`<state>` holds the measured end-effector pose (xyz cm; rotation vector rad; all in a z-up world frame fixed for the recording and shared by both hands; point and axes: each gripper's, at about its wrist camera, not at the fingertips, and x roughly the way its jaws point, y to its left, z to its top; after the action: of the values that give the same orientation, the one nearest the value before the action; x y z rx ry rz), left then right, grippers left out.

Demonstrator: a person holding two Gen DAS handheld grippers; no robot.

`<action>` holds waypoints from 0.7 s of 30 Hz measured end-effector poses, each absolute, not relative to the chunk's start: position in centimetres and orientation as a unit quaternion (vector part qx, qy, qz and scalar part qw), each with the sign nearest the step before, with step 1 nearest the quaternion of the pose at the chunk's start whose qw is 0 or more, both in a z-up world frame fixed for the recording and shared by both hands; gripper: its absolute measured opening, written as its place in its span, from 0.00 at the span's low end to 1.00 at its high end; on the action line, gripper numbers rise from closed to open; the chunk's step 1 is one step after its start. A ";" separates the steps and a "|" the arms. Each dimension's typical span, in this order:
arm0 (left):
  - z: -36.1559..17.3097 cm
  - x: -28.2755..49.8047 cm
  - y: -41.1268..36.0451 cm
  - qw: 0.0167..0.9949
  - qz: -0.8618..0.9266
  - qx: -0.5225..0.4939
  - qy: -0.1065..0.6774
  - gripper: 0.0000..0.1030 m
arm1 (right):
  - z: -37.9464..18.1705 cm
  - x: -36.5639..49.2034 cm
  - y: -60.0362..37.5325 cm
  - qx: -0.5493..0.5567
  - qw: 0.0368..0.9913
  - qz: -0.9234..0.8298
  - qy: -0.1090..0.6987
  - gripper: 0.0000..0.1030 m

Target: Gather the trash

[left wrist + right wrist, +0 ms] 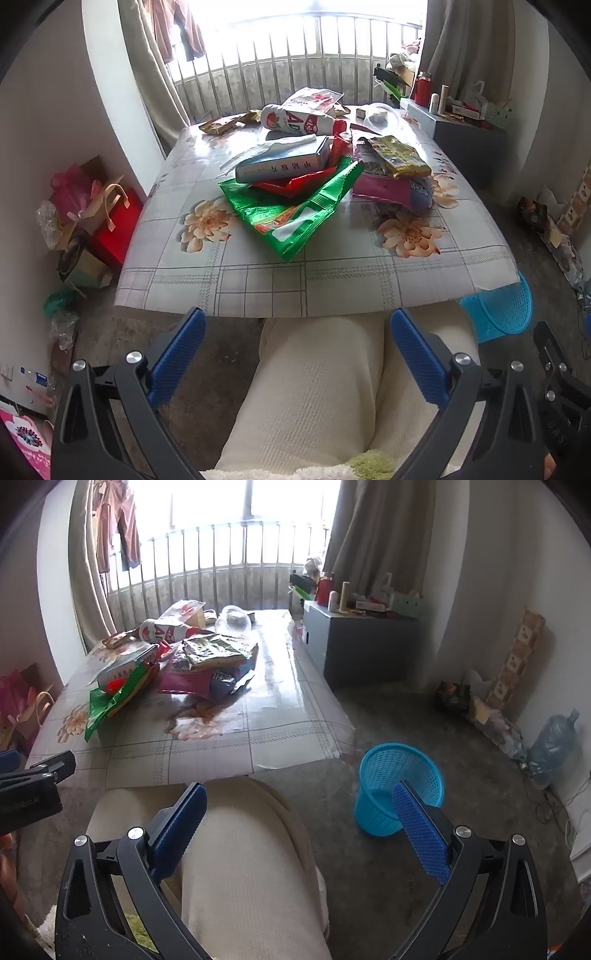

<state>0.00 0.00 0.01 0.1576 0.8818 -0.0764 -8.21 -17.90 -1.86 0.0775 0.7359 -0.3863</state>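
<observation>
A pile of trash lies on the low table [258,288]: a green wrapper [291,214], a flat box [284,164], a white and red bottle [295,120], a gold packet [399,155] and a pink wrapper [384,188]. The pile also shows in the right wrist view, with the green wrapper [110,701] and a beige packet [218,651]. A blue mesh bin [395,786] stands on the floor right of the table; it also shows in the left wrist view [498,310]. My left gripper [297,321] and right gripper [299,794] are open and empty, held over the person's lap, short of the table's near edge.
The person's legs [314,387] in cream trousers are under both grippers. Bags and a red box [114,225] crowd the floor at the left. A grey cabinet [365,646] with bottles stands at the right. A water jug [554,742] and clutter lie along the right wall.
</observation>
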 end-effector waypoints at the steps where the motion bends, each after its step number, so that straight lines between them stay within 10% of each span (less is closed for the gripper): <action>1: 0.0 0.0 0.0 0.901 -0.040 0.071 0.427 0.95 | -2.0 -8.2 -18.0 0.042 0.913 -0.186 0.360 0.92; 21: -0.1 0.4 0.8 0.901 -0.037 0.065 0.428 0.95 | -2.6 -7.8 -17.9 0.036 0.913 -0.174 0.367 0.92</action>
<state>0.43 0.80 -0.09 0.1337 0.8849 -0.0757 -7.76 -17.89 -2.57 0.0745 0.7559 -0.3577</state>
